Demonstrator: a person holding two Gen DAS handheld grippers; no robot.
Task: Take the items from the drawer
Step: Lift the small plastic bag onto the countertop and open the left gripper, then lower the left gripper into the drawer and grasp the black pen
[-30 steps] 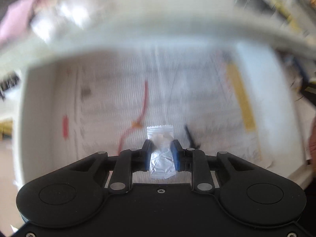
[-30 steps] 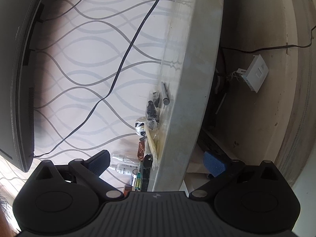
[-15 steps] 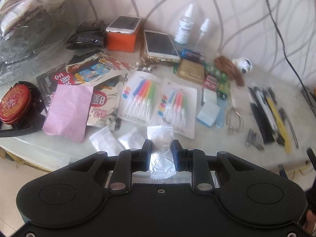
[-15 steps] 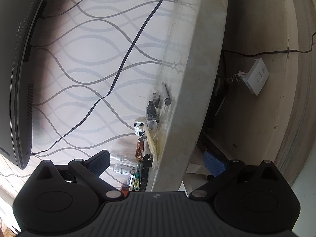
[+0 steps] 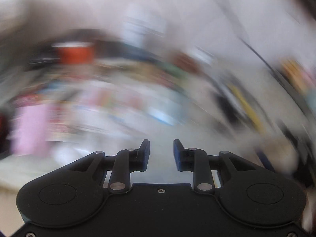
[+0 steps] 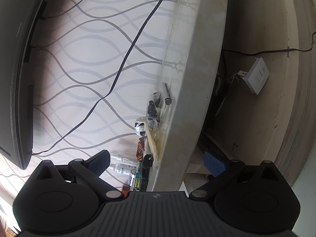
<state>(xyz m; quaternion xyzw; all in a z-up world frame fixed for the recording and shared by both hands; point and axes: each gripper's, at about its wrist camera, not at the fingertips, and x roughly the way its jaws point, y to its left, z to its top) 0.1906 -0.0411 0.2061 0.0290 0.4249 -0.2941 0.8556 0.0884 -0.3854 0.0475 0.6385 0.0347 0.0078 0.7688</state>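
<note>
left claw (image 5: 161,154) had a small clear packet pinched between its pads a sec ago over the drawer, then over the desk (image 5: 177,138); now the packet's gone from between them and the jaws are opening w/ nothing in the gap. left view went from sharp to heavily blurred.

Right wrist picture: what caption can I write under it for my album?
Right gripper waits open beside the stone tabletop, where spray bottles lie below a wavy-patterned wall.
</note>
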